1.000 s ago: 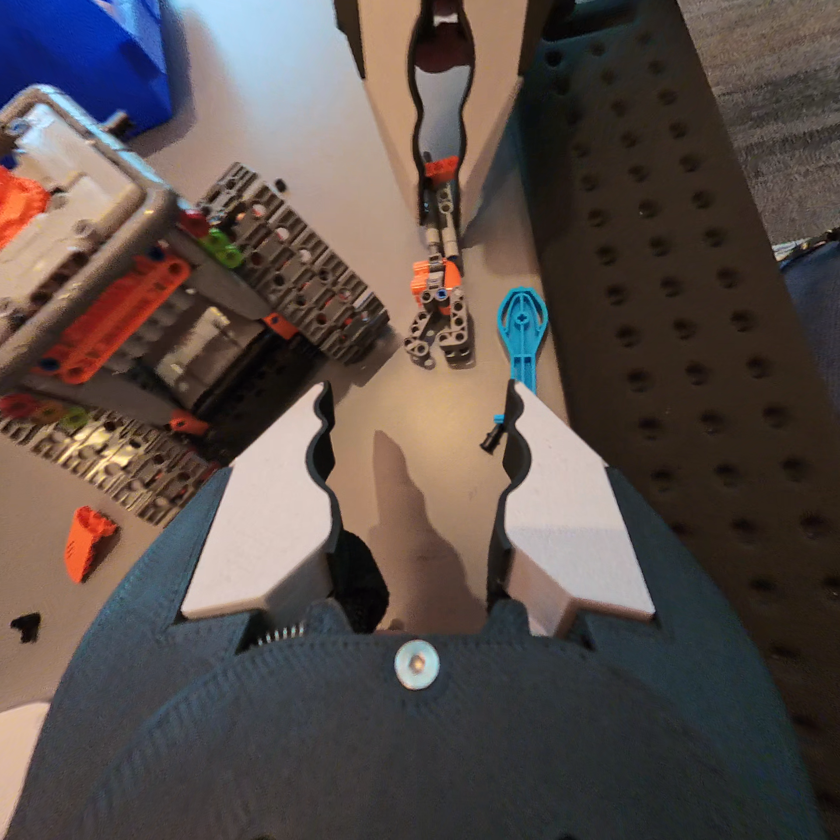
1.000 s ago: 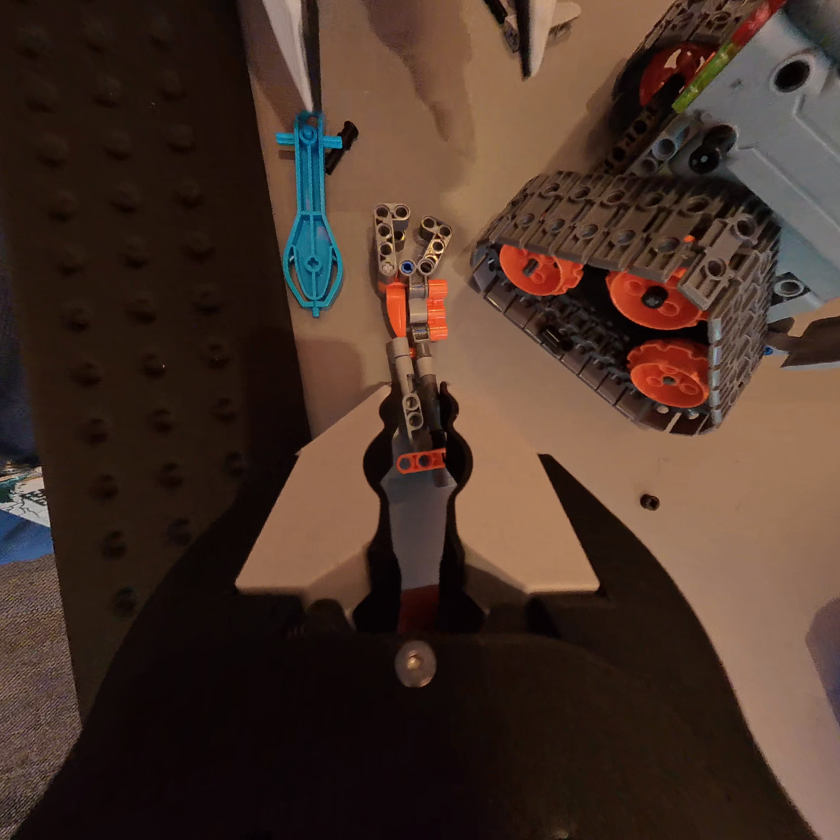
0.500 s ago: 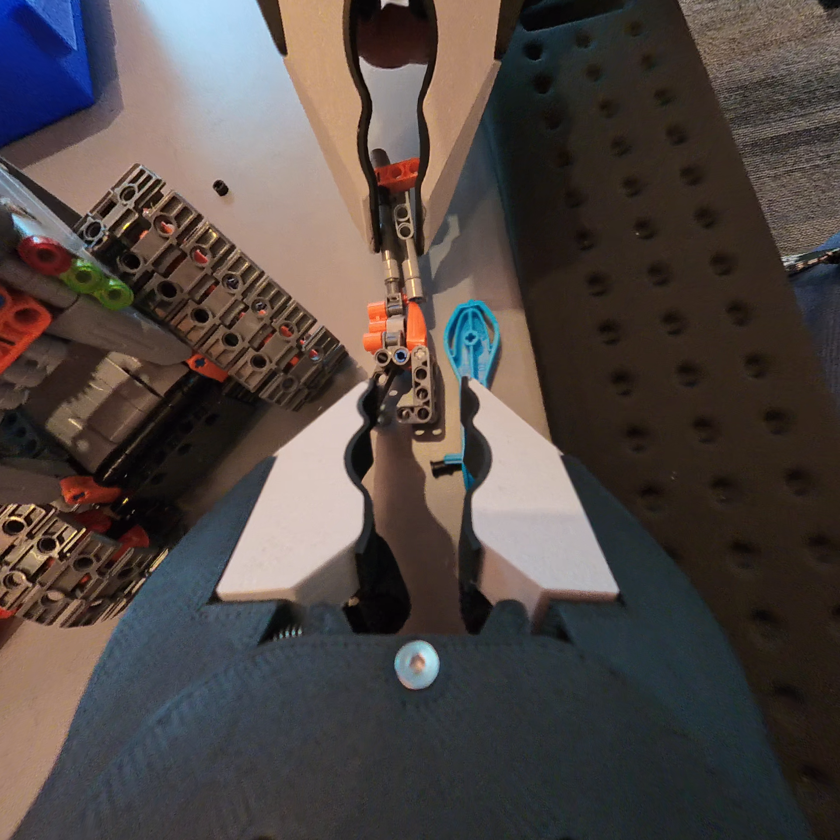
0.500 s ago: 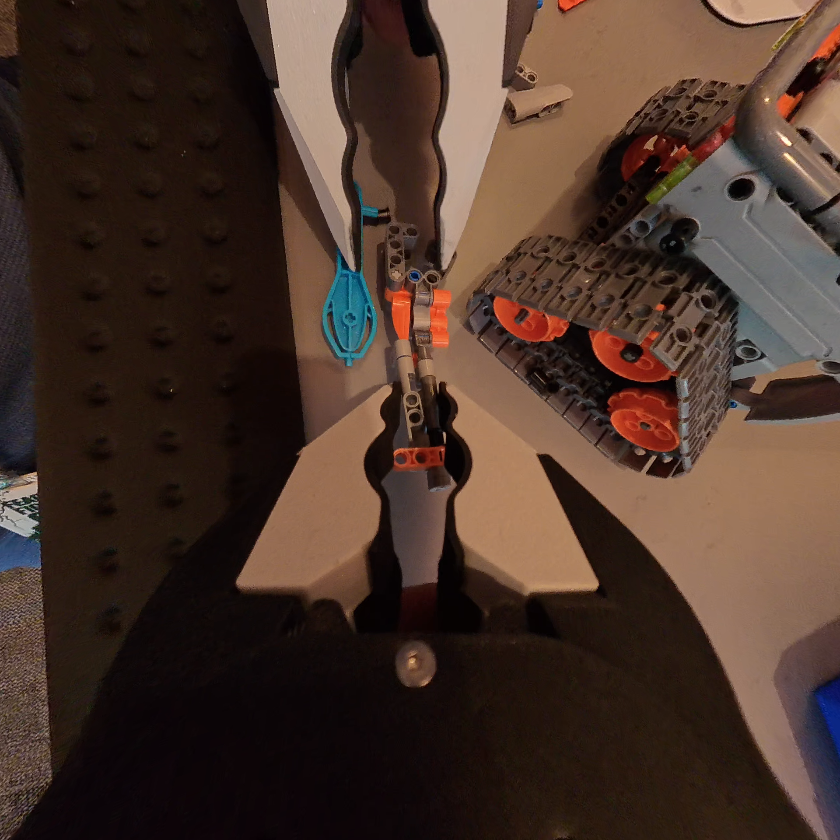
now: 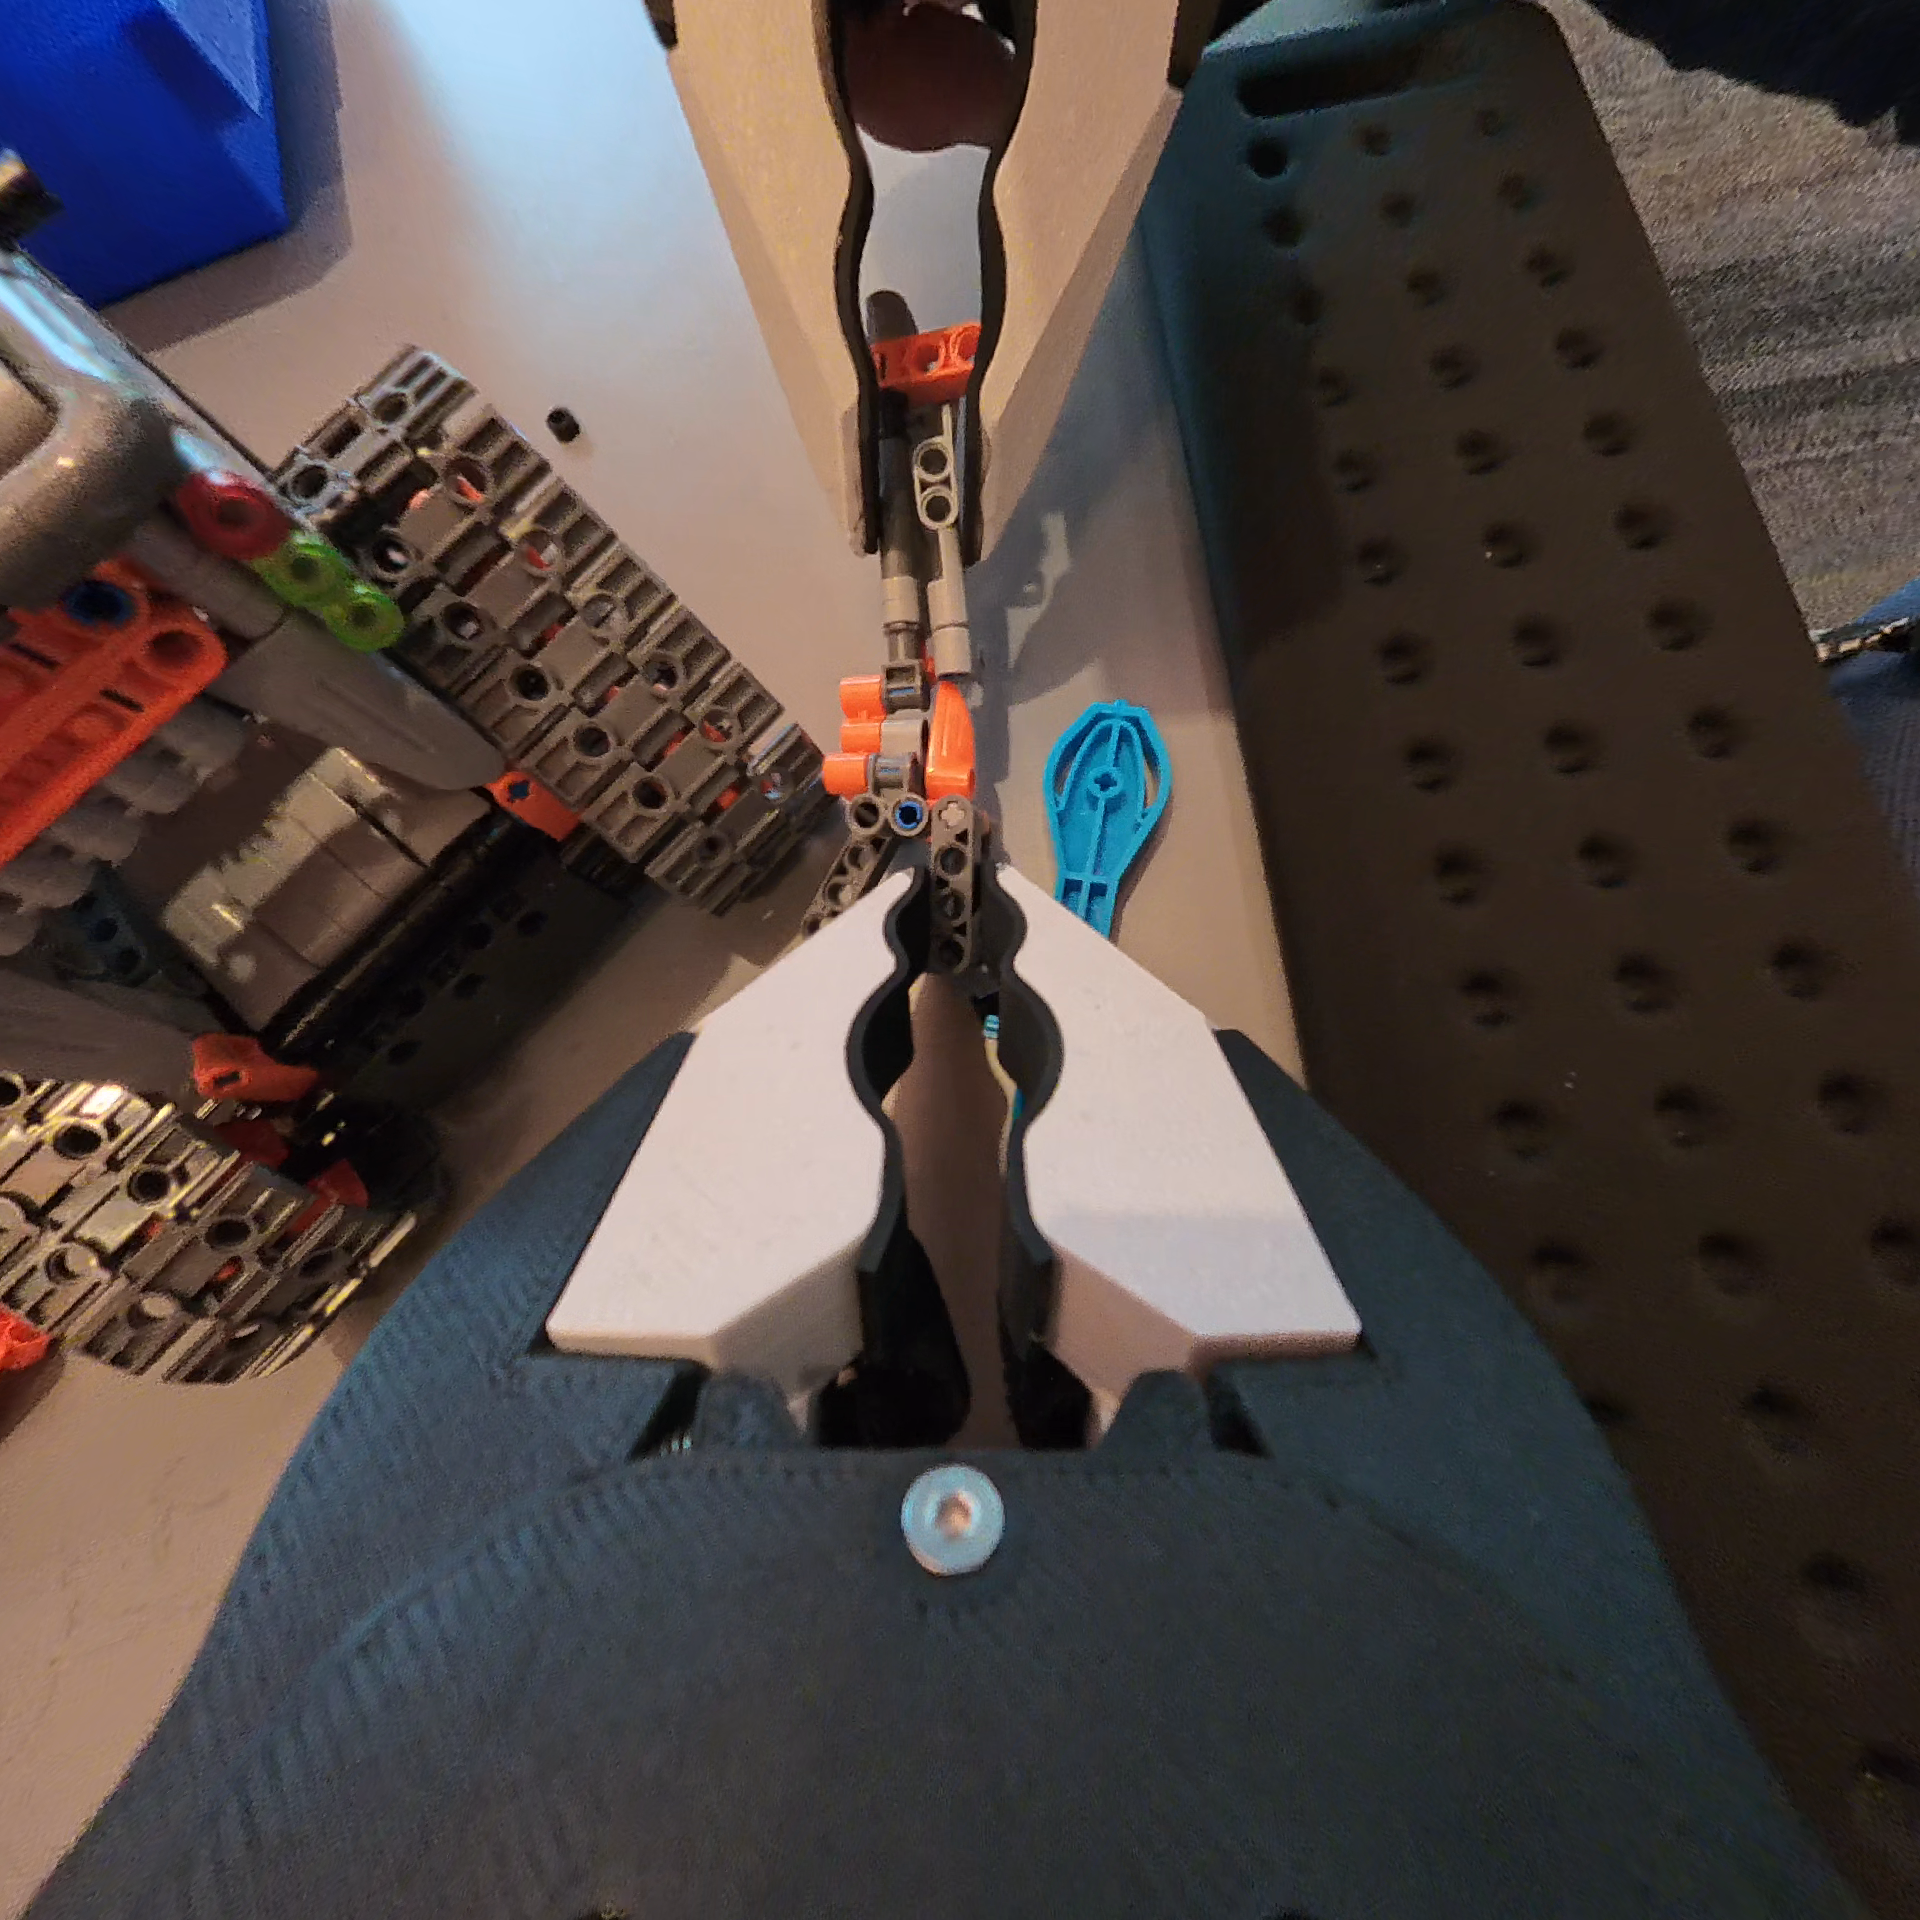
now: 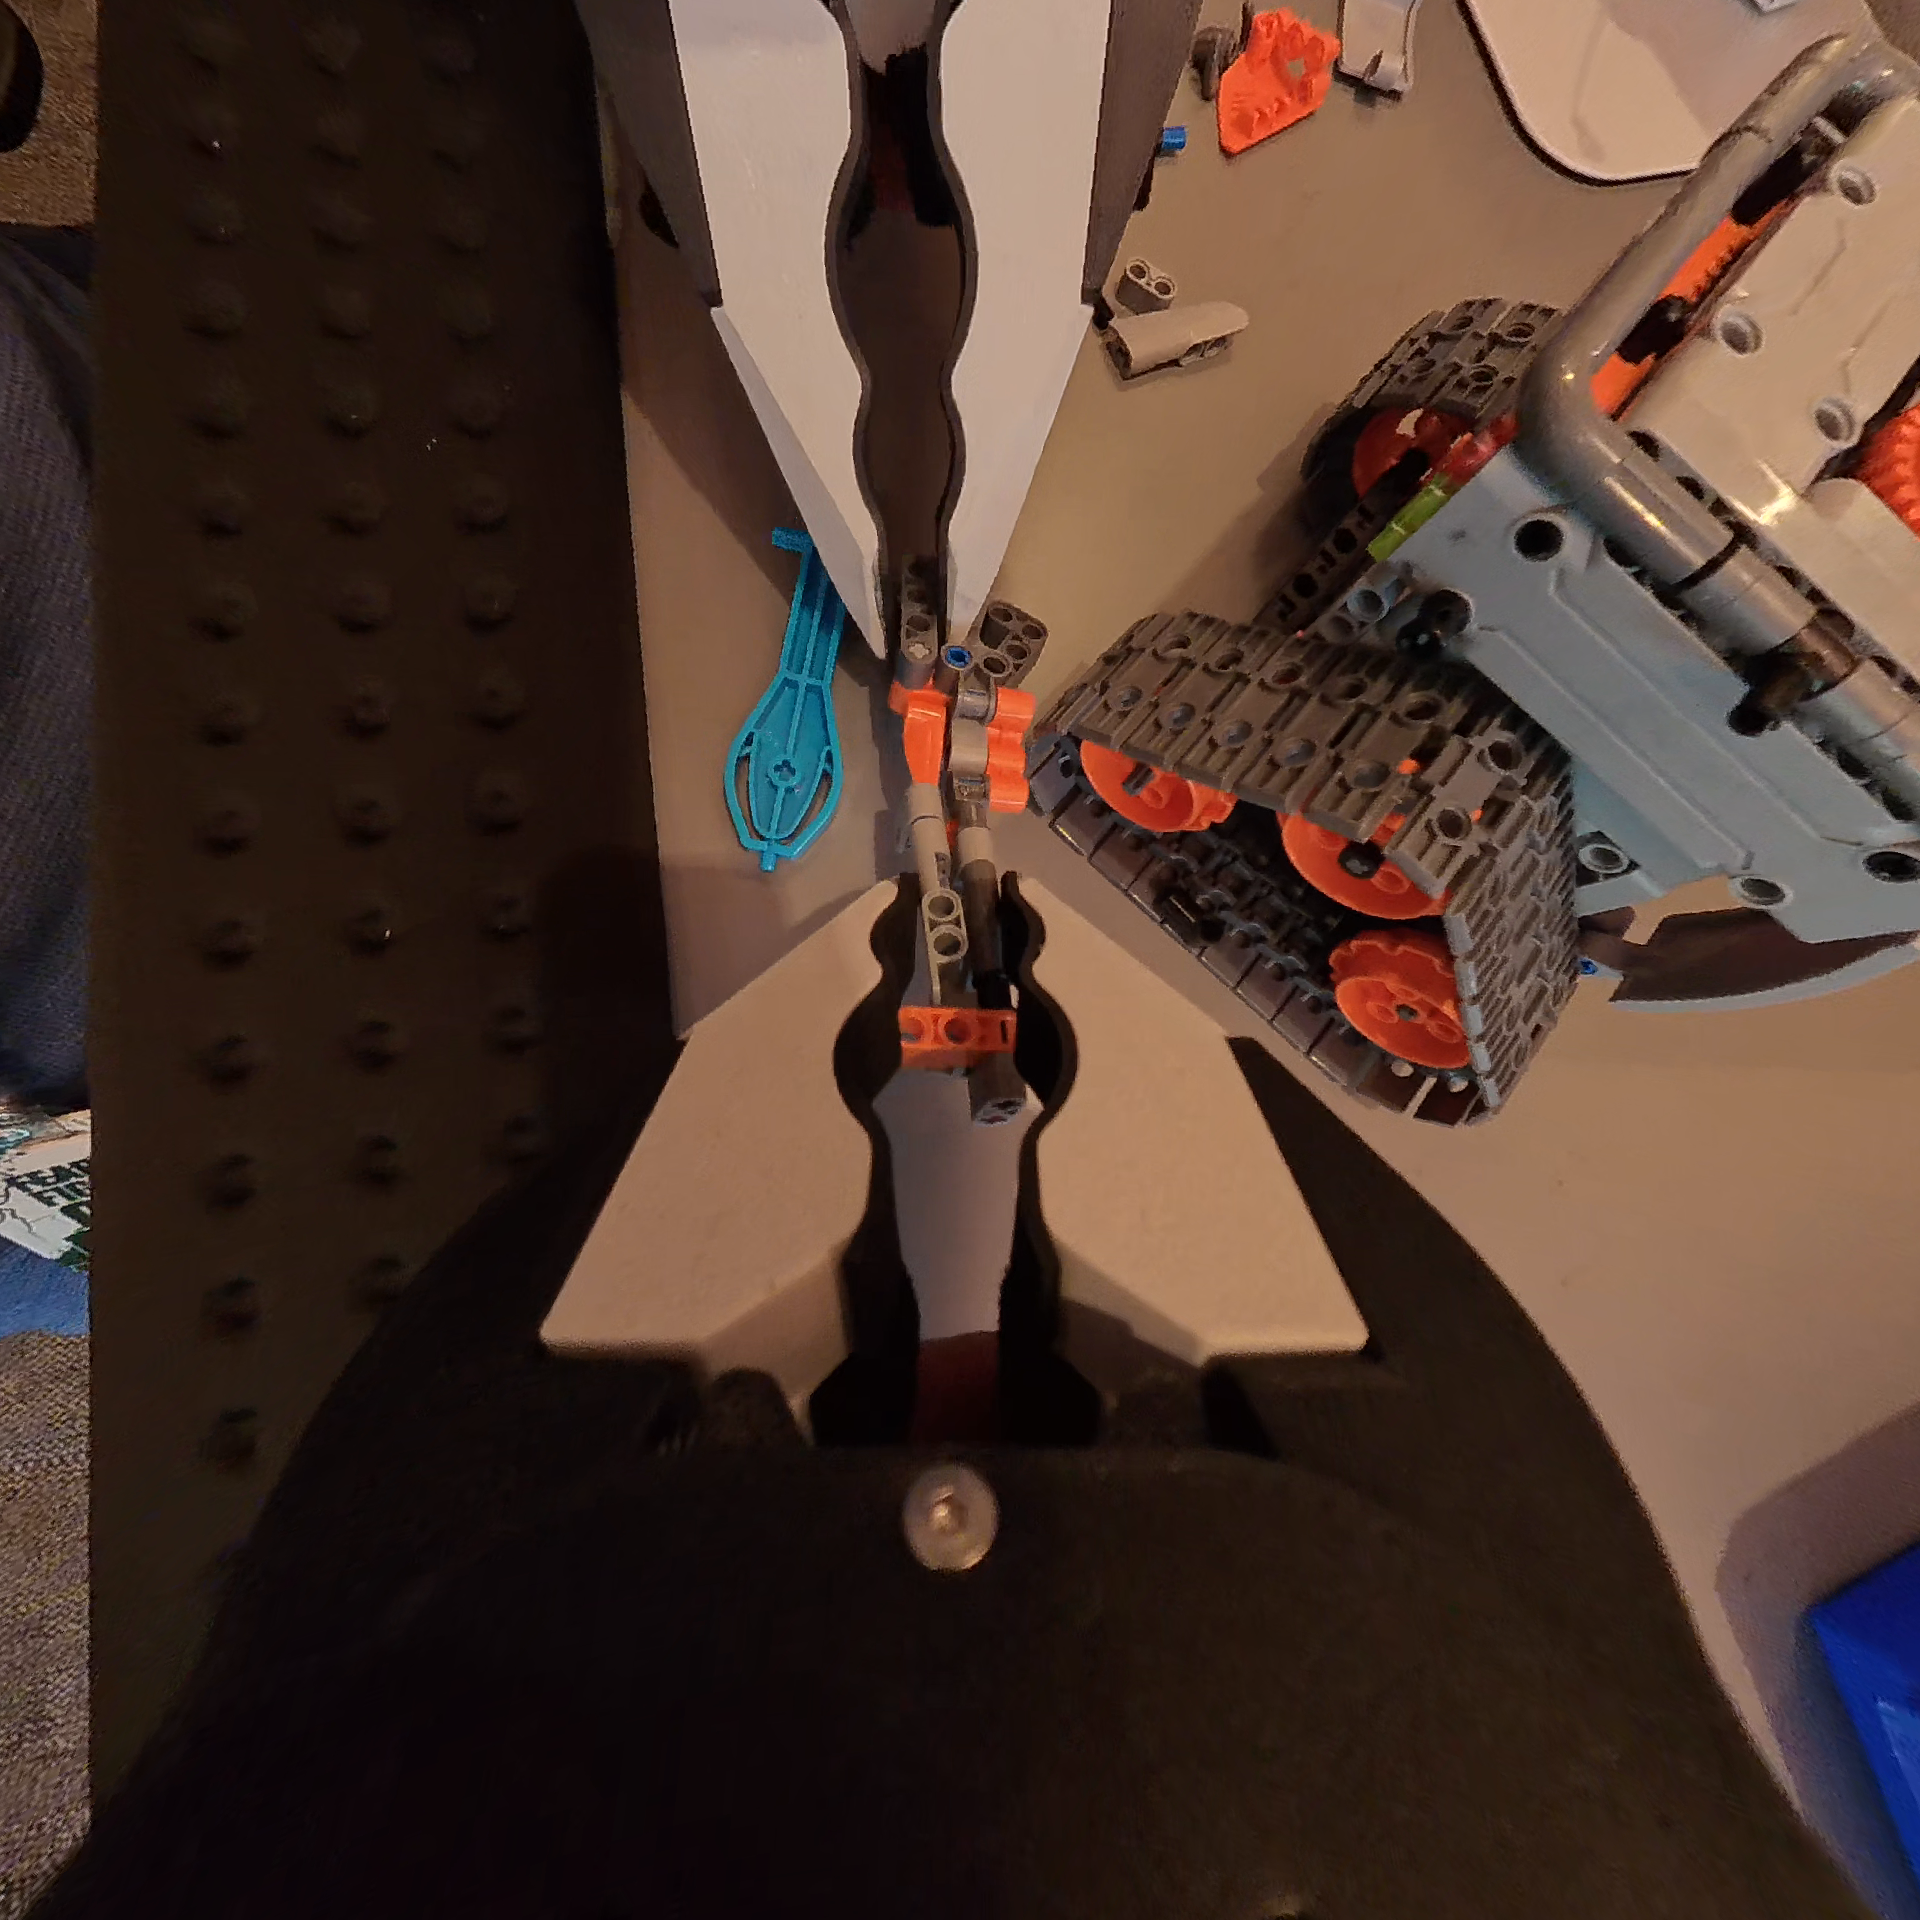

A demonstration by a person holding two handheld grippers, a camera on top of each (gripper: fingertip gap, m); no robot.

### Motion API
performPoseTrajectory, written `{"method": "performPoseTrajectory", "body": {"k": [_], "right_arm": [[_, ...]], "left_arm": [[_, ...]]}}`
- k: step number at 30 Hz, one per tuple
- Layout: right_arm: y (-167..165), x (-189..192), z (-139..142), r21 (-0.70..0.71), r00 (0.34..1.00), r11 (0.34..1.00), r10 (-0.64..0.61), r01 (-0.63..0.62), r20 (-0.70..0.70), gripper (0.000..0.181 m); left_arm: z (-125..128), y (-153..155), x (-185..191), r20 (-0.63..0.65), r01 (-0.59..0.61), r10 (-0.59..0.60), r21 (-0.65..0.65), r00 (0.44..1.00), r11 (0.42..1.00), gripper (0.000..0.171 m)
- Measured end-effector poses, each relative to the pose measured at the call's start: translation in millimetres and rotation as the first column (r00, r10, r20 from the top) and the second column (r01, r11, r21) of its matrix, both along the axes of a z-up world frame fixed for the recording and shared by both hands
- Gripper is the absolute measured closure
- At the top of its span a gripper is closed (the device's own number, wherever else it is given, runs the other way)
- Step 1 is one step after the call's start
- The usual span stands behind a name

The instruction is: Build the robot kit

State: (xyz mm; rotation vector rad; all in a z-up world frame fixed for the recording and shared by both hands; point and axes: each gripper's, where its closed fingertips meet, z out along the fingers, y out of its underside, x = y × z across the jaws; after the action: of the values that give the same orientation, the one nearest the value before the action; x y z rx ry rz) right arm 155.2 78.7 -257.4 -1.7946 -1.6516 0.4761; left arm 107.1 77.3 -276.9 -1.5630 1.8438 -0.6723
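- claws face each other tip to tip over the grey surface (image 5: 582, 270), both on the same small brick assembly (image 5: 914, 727) of grey beams and orange connectors.
- my left claw (image 5: 951, 914) is pinched on the dark grey holed beam at one end of it; its twin beam splays out to the side, outside the grip.
- my right claw (image 6: 961, 935) is closed on the opposite end, around the grey rods and the short orange crosspiece.
- i see a blue paddle-shaped piece (image 5: 1107, 800) lying flat just beside the assembly, partly under my left claw's fingertip.
- on the other side sits a tracked brick vehicle (image 6: 1403, 748) with orange wheels, its tread almost touching the orange connectors.
- a dark studded panel (image 5: 1558, 727) runs along the surface beyond the blue piece; a blue box (image 5: 135, 135) stands in a far corner.
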Motion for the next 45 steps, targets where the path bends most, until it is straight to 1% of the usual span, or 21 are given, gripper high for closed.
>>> {"method": "performPoseTrajectory", "body": {"k": [2,4,5,9,11,13,15,18,22,24,25,26,27,30,31,33,36,38,40,43,45], "right_arm": [[0,-1,5,-0.008,0.999,1.000,-0.008,0.007,-0.034,0.168],[0,-1,11,-0.017,0.996,1.000,-0.022,0.021,-0.085,0.168],[0,-2,15,-0.025,0.993,0.999,-0.030,0.027,-0.111,0.169],[0,-1,24,-0.056,0.981,0.997,-0.055,0.046,-0.185,0.169],[1,0,27,-0.068,0.977,0.997,-0.061,0.049,-0.203,0.169],[1,2,30,-0.068,0.977,0.997,-0.060,0.047,-0.205,0.169],[0,3,32,-0.077,0.978,0.996,-0.051,0.036,-0.202,0.169],[-1,4,34,-0.100,0.978,0.995,-0.044,0.023,-0.206,0.169],[1,5,34,-0.094,0.978,0.995,-0.047,0.028,-0.204,0.169],[2,6,34,-0.075,0.978,0.996,-0.058,0.044,-0.199,0.168],[3,7,36,-0.065,0.978,0.997,-0.062,0.050,-0.201,0.167],[3,10,38,-0.053,0.976,0.997,-0.072,0.063,-0.206,0.156],[3,14,40,-0.037,0.974,0.996,-0.086,0.080,-0.208,0.141],[3,33,56,0.038,0.955,0.985,-0.152,0.167,-0.253,0.130],[3,40,60,0.052,0.946,0.978,-0.179,0.200,-0.269,0.128],[1,51,65,0.102,0.934,0.963,-0.213,0.251,-0.285,0.128],[-1,54,72,0.179,0.921,0.939,-0.226,0.292,-0.316,0.126],[2,55,71,0.220,0.922,0.921,-0.250,0.321,-0.296,0.122],[6,56,69,0.223,0.913,0.905,-0.297,0.363,-0.281,0.119],[6,48,77,0.196,0.869,0.883,-0.339,0.426,-0.361,0.116],[5,38,81,0.202,0.845,0.869,-0.343,0.452,-0.411,0.103]], "left_arm": [[6,1,0,0.024,-0.002,0.002,-0.005,1.000,1.000,0.164],[14,3,-1,0.051,-0.008,0.008,-0.002,0.999,1.000,0.157],[17,3,-1,0.063,-0.008,0.008,-0.002,0.998,1.000,0.156],[31,2,-2,0.111,0.006,-0.011,0.050,0.994,0.999,0.146],[34,1,-1,0.118,0.010,-0.020,0.077,0.993,0.997,0.138],[34,2,0,0.117,0.004,-0.015,0.099,0.993,0.995,0.136],[36,4,2,0.128,-0.005,-0.013,0.134,0.992,0.991,0.144],[39,9,4,0.149,-0.036,0.013,0.151,0.989,0.988,0.161],[39,9,5,0.162,-0.033,0.006,0.165,0.987,0.986,0.163],[38,11,6,0.156,-0.051,0.022,0.183,0.987,0.982,0.163],[37,10,7,0.154,-0.053,0.027,0.166,0.988,0.985,0.164],[38,9,7,0.162,-0.055,0.031,0.147,0.986,0.988,0.164],[40,12,7,0.176,-0.079,0.057,0.122,0.983,0.989,0.164],[48,13,6,0.230,-0.091,0.090,-0.009,0.969,0.996,0.164],[52,14,6,0.250,-0.094,0.105,-0.055,0.963,0.994,0.164],[60,12,7,0.289,-0.085,0.121,-0.136,0.950,0.987,0.164],[67,9,9,0.321,-0.062,0.134,-0.225,0.937,0.972,0.164],[70,6,11,0.339,-0.045,0.145,-0.284,0.930,0.958,0.163],[75,8,14,0.355,-0.056,0.176,-0.325,0.918,0.944,0.164],[87,5,16,0.399,-0.035,0.207,-0.398,0.893,0.917,0.164],[94,2,18,0.425,-0.016,0.222,-0.436,0.877,0.900,0.164]]}}
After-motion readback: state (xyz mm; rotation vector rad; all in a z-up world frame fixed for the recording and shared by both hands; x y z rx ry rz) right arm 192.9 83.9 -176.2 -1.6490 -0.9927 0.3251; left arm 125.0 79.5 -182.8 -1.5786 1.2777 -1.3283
